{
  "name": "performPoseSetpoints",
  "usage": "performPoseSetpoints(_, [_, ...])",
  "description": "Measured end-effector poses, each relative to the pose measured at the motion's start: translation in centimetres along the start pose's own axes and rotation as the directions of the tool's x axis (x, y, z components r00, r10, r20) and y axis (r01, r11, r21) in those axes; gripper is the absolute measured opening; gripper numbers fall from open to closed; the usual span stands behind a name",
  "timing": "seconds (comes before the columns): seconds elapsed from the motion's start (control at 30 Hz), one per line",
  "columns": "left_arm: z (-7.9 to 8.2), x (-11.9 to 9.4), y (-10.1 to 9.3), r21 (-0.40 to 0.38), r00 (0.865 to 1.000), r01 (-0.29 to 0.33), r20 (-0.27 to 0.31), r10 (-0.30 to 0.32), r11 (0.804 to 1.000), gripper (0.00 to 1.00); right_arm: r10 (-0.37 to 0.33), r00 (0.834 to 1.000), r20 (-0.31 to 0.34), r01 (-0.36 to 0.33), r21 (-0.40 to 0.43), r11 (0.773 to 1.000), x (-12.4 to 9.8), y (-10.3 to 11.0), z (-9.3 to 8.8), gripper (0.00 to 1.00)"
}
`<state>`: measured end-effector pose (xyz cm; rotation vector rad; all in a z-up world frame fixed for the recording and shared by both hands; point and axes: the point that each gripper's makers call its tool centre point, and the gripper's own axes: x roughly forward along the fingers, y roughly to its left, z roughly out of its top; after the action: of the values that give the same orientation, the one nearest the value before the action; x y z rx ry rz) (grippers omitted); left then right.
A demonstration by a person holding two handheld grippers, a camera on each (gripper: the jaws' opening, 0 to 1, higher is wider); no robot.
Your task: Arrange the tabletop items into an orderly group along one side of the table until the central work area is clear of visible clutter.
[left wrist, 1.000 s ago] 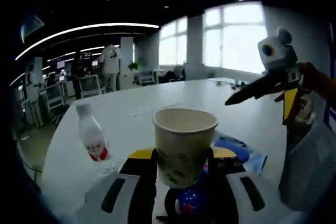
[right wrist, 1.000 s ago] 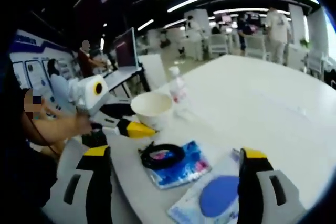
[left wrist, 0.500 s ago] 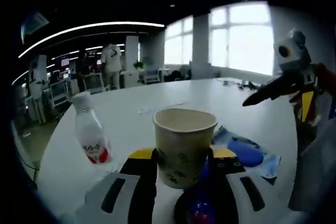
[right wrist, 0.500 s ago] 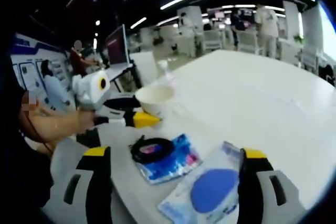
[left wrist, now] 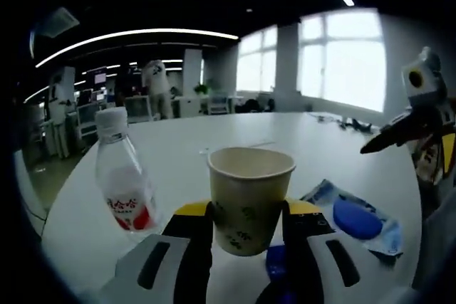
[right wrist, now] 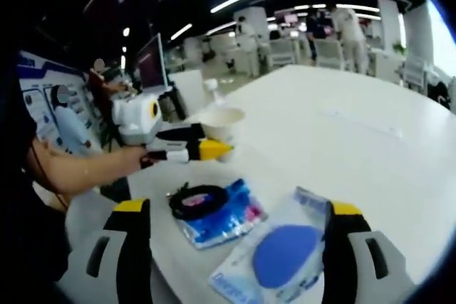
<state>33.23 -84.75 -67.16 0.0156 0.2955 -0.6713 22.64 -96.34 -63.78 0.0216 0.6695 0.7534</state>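
Left gripper (left wrist: 246, 213) grips a paper cup (left wrist: 249, 197) between its two yellow-tipped jaws, one jaw pressed to each side of the cup's lower wall. Cup stands upright, mouth up, long axis vertical and square to the jaws, over the white table (left wrist: 214, 140). In the right gripper view the same cup (right wrist: 222, 120) sits at the tips of that gripper (right wrist: 206, 149), near the table's edge. A small water bottle (left wrist: 124, 183) stands upright just beside the cup, white cap on top, red label low on its body. A clear packet holding a blue pad (left wrist: 356, 217) lies flat on the cup's other side, apart from it. Right gripper (right wrist: 235, 229) has its jaws spread wide with nothing between them, poised above that packet (right wrist: 281, 250) and a blue card with a black cable coil (right wrist: 206, 208) lying flat beside it.
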Motion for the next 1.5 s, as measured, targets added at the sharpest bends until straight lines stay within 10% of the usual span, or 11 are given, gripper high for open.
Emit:
performPoseSetpoints(0.53, [-2.0,2.1,3.6,-0.087,0.984,-0.178,0.01,0.18,0.98,0.36,-0.01,1.0,0.007,0.01,0.024,1.0,0.7,-1.8,0.0,1.0])
performPoseSetpoints(1.5, [-4.5,4.1,5.0,-0.112,0.975,-0.221,-0.045,0.217,0.969,0.36,-0.024,1.0,-0.005,0.024,0.07,0.997,1.2,-2.6,-1.4,0.98])
